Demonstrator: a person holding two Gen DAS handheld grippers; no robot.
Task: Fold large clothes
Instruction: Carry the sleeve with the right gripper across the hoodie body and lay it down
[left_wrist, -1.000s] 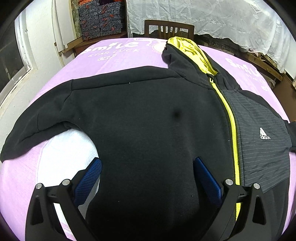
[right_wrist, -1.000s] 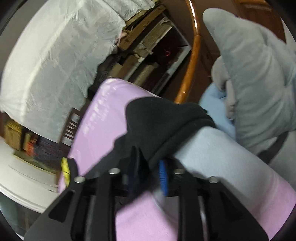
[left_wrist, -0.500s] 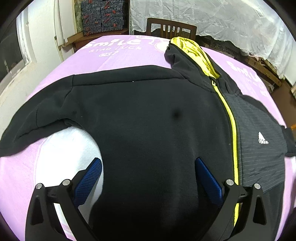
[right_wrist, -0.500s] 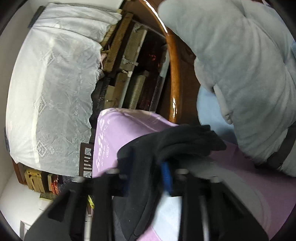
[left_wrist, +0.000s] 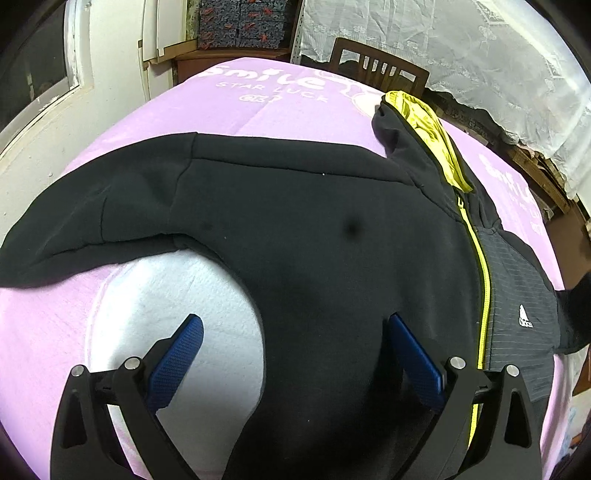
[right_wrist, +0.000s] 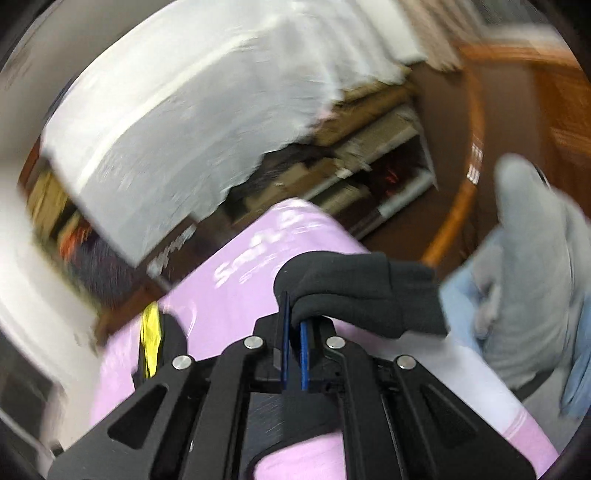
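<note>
The right hand-held gripper (right_wrist: 293, 325) pinches the black hoodie's (left_wrist: 314, 258) sleeve cuff (right_wrist: 362, 291) tight; the left hand-held gripper (left_wrist: 295, 354) gapes wide, empty, above the hoodie on the purple bed (left_wrist: 258, 107).

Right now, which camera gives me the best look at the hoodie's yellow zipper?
The left wrist view: the yellow zipper runs nearly full length down the black hoodie, sharp and unobstructed. The right wrist view is motion-blurred and shows only a short yellow strip beside the right gripper.

Right-wrist background motion-blurred; hoodie (left_wrist: 332, 258) hem, left sleeve end cut off
</note>
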